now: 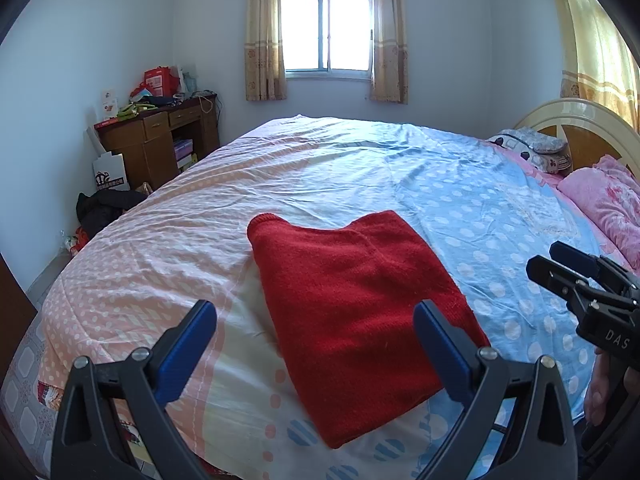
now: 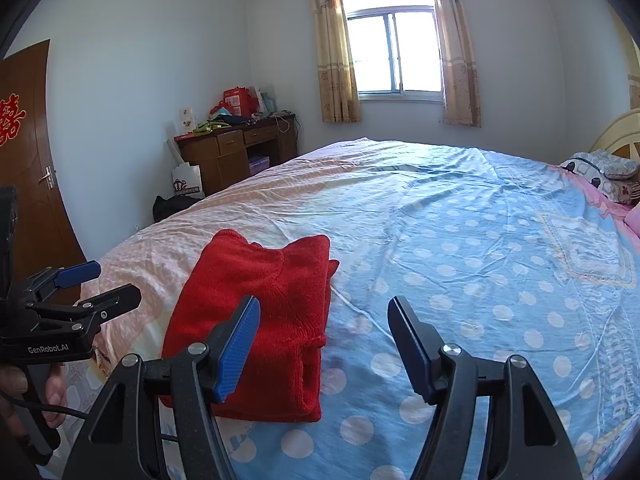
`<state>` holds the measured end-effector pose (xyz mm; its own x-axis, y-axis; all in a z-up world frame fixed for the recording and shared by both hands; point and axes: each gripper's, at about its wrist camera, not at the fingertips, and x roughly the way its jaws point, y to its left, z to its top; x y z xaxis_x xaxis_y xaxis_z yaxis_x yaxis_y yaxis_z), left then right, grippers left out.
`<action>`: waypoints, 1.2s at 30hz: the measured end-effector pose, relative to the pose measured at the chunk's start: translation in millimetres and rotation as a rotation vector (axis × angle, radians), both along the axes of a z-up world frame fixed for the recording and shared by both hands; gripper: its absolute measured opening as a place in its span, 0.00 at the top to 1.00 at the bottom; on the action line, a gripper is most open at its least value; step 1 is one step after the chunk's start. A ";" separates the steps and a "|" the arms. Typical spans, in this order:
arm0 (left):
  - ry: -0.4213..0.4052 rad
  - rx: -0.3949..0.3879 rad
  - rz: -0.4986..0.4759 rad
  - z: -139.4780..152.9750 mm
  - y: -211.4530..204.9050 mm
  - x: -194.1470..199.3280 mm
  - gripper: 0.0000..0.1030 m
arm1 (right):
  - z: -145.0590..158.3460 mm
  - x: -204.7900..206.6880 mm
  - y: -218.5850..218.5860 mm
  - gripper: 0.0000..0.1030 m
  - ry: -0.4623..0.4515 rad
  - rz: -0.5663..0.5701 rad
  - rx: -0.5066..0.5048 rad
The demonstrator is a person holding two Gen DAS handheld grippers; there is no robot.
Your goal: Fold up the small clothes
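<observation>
A red knitted garment [image 1: 352,304] lies folded in a neat rectangle on the bed sheet [image 1: 360,168], near the bed's front edge. It also shows in the right wrist view [image 2: 260,320]. My left gripper [image 1: 316,316] is open and empty, held just above the garment's near half. My right gripper [image 2: 324,320] is open and empty, above the garment's right edge. The right gripper shows at the right of the left wrist view [image 1: 560,264], and the left gripper at the left of the right wrist view [image 2: 100,280].
The bed sheet is pink on the left and blue with white dots on the right [image 2: 480,260]. Pink pillows [image 1: 604,200] and a headboard [image 1: 576,116] are at the right. A cluttered wooden desk [image 1: 160,136] and a window [image 1: 328,28] are beyond. A brown door [image 2: 28,168] is left.
</observation>
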<state>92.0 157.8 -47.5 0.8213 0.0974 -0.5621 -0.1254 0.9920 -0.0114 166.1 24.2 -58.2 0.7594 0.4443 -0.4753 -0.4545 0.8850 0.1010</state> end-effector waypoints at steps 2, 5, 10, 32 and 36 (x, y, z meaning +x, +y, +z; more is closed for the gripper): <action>0.002 0.000 -0.001 -0.1 -0.3 0.1 0.02 | -0.2 0.0 0.2 0.34 0.000 0.001 -0.001; 0.001 -0.002 -0.001 -0.1 -0.3 0.1 0.02 | -1.8 0.2 0.7 0.34 0.004 0.004 -0.004; 0.001 -0.002 -0.002 -0.1 -0.1 0.2 0.02 | -1.3 -1.4 0.9 0.34 -0.011 0.003 -0.007; -0.028 0.012 0.013 9.5 -1.3 -2.6 0.00 | 7.5 -11.6 -3.9 0.34 -0.091 -0.002 0.019; -0.015 0.013 0.025 6.5 1.2 0.4 0.00 | 6.0 -12.7 -1.9 0.34 -0.094 0.004 0.012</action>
